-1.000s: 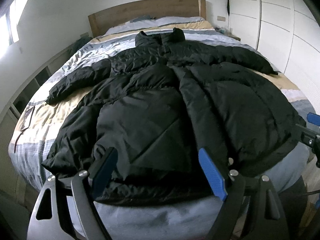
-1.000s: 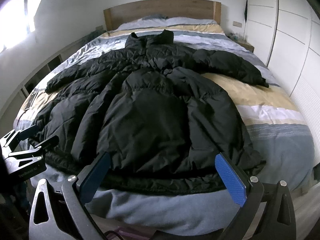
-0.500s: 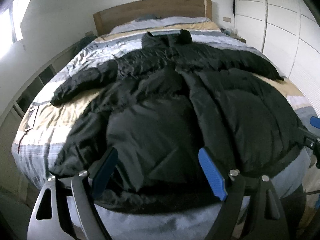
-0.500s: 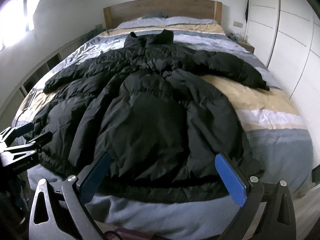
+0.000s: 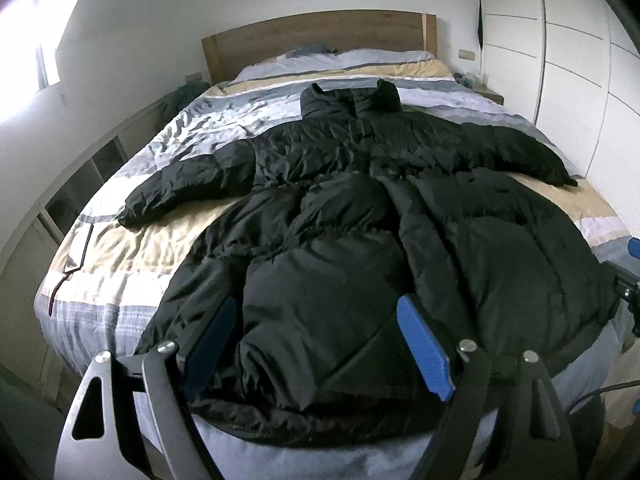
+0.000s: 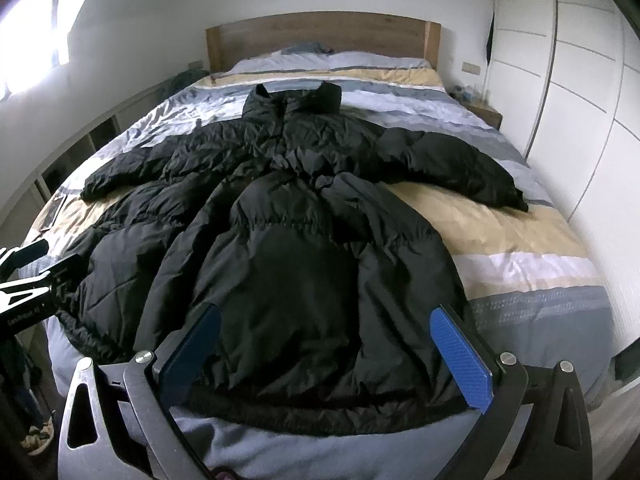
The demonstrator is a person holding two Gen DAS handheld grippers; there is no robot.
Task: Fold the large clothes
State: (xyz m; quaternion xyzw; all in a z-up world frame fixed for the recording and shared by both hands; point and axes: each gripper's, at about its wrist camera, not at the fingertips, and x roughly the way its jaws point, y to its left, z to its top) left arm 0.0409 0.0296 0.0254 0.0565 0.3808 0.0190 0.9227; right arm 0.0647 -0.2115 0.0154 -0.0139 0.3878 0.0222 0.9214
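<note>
A big black puffer coat [image 5: 360, 248] [image 6: 304, 264] lies spread flat on the striped bed, collar toward the headboard, both sleeves stretched out sideways, hem at the foot edge. My left gripper [image 5: 316, 344] hovers open above the hem, left of centre, with nothing between its blue pads. Over the right part of the hem my right gripper [image 6: 328, 348] also stands open and empty. Each gripper shows at the edge of the other's view: the left gripper [image 6: 28, 276] and the right gripper [image 5: 630, 280].
The bed [image 5: 132, 248] [image 6: 500, 240] fills the room's middle, with a wooden headboard [image 5: 320, 40] and pillows at the far end. White wardrobe doors [image 5: 580, 80] line the right side, low shelving [image 5: 80, 184] the left. A thin dark cord [image 5: 76, 256] lies on the left bedspread.
Both grippers have risen and drawn back a little from the bed, so more of the coat and bedspread shows. The coat has not moved. Both grippers stay open.
</note>
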